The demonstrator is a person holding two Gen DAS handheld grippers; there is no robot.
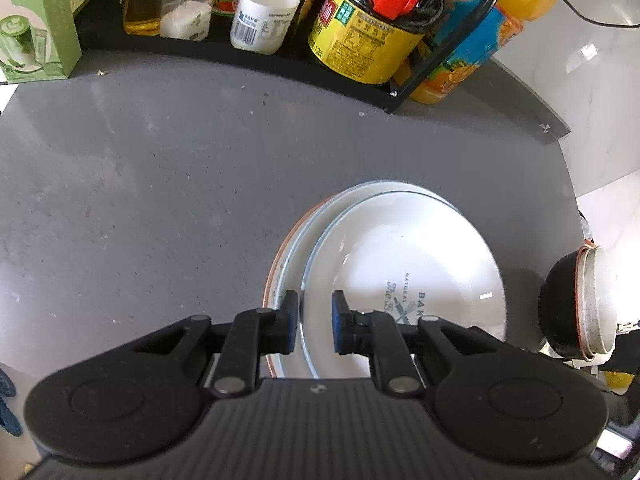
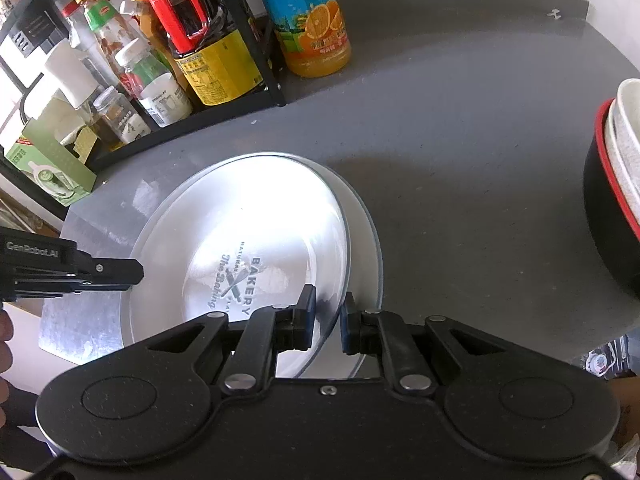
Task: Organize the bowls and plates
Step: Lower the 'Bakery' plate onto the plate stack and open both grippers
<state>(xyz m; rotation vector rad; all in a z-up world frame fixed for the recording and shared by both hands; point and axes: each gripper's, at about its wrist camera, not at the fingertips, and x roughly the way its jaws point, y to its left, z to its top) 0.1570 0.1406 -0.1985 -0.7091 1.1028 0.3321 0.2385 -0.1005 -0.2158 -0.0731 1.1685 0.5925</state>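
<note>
White printed plate (image 2: 256,240) atop plates

Right claw (image 2: 327,320) astride plate (image 2: 248,240) rim

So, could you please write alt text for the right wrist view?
The right gripper straddles the near rim of a white plate printed "BAKERY", stacked on other plates on a grey counter. The left gripper reaches in opposite; stacked bowls stand right, bottles behind.

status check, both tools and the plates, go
Left tool open, straddling near rim of top plate. Right tool open astride the opposite rim. Plates stacked on counter. Bowl stack clear to right.
</note>
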